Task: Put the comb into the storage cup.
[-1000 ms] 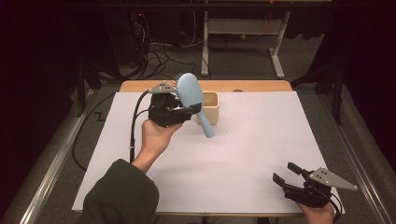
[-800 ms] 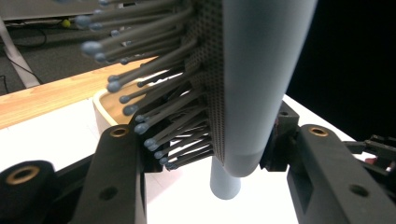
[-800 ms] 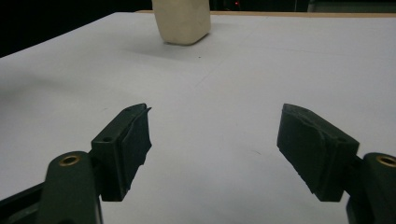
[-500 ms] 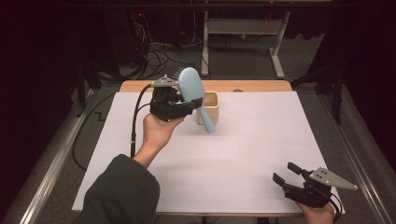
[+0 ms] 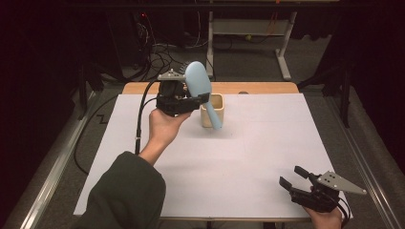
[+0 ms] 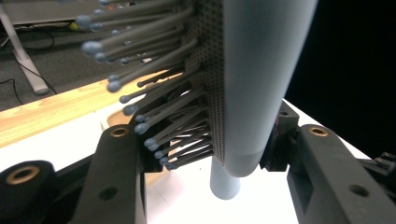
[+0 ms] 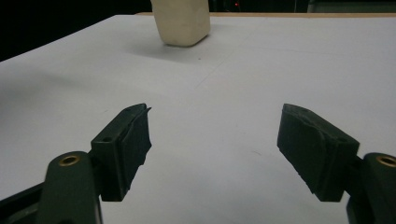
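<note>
My left tool (image 5: 191, 101) is clamped on the blue brush (image 5: 199, 86), gripping it low on the head where it narrows into the handle; in the left gripper view the jaws press both sides of the brush (image 6: 252, 84), bristles (image 6: 154, 93) pointing off to the left of that view. In the high view I hold it up over the far part of the surface (image 5: 248, 157), head tilted up and back, handle slanting down toward me and to the right. The handle tip crosses in front of the cream cup (image 5: 213, 110), which stands just right of my left tool, so the cup's near wall is partly hidden behind the handle; I cannot tell whether they touch. The cup (image 7: 182, 21) stands upright on the white sheet, well apart from my right tool (image 5: 296, 177), which rests at the near right corner with its jaws spread wide and nothing between them; the right gripper view shows bare white sheet across the gap of the right tool (image 7: 215, 154). A strip of wood (image 5: 258, 88) runs along the far edge of the surface behind the cup. Beyond it, on the floor, lie tangled cables (image 5: 165, 52) and the metal legs of a frame (image 5: 282, 52). My left sleeve (image 5: 124, 195) comes in from the bottom left.
</note>
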`<state>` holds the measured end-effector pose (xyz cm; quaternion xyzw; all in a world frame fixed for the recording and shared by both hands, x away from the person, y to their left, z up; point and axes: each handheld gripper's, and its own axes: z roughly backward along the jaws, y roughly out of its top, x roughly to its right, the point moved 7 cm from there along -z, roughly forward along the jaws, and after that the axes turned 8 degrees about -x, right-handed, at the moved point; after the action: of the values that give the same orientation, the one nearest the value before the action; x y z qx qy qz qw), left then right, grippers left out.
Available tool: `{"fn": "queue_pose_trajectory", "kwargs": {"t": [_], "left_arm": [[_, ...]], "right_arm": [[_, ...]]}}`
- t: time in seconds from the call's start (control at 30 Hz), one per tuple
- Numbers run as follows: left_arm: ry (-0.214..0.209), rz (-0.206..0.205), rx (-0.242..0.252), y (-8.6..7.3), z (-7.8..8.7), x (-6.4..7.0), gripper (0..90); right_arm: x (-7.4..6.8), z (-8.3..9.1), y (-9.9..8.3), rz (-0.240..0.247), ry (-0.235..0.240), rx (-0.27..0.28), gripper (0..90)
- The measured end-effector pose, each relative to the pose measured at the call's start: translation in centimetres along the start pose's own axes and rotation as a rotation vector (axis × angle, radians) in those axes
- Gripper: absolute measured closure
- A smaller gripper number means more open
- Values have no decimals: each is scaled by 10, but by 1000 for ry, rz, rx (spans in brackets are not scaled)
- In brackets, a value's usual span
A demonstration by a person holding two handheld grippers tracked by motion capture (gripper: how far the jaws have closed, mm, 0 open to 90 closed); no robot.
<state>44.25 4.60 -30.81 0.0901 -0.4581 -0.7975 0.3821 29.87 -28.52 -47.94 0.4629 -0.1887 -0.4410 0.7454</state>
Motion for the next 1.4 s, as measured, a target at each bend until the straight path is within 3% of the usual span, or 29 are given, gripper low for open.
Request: {"fn": "queue_pose_trajectory", "kwargs": {"t": [0.9, 1.4], "left_arm": [[54, 20, -6, 24, -9, -14, 538], [72, 58, -6, 30, -21, -26, 538]], "right_arm": [[1, 0, -1, 0, 3, -4, 263], [1, 0, 0, -1, 0, 1, 262]]}}
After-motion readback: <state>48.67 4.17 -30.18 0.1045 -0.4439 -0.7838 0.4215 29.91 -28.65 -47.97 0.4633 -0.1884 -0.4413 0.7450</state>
